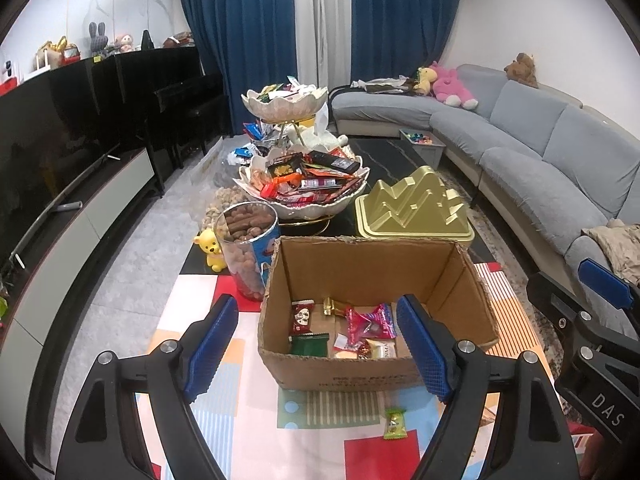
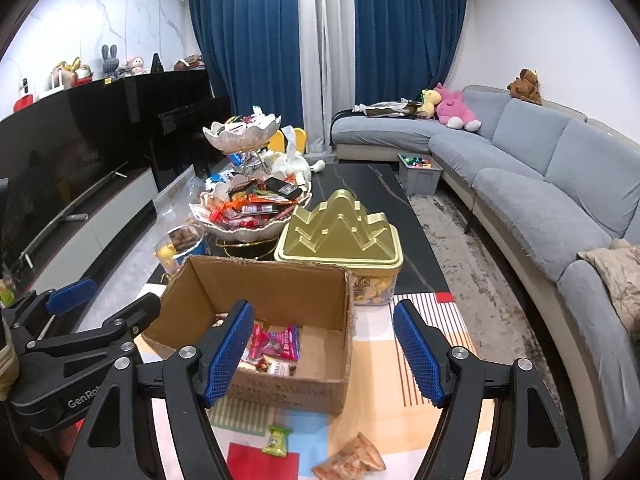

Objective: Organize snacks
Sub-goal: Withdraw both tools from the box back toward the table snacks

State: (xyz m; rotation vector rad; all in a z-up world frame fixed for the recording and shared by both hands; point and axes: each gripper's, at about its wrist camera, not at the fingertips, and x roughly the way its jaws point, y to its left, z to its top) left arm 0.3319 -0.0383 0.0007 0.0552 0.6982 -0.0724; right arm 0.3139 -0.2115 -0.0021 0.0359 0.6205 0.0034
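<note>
An open cardboard box (image 1: 360,264) stands on the patterned mat (image 1: 248,432). Inside lie several wrapped snacks, among them a pink packet (image 1: 370,320), a green one (image 1: 308,344) and a red one (image 1: 302,314). My left gripper (image 1: 317,300) hovers open over the box's near side, with nothing between its pads. My right gripper (image 2: 324,305) is open and empty too, above the box (image 2: 272,288) near its right corner. In front of the box a green candy (image 1: 395,423) lies loose on the mat. An orange packet (image 2: 352,460) lies beside it.
Behind the box stand a tiered bowl stand (image 1: 316,212) heaped with snacks, a gold tin (image 1: 416,208), a clear jar of brown snacks (image 1: 248,248) and a yellow bear toy (image 1: 210,248). A grey sofa (image 1: 560,160) runs along the right and a TV (image 1: 60,140) along the left.
</note>
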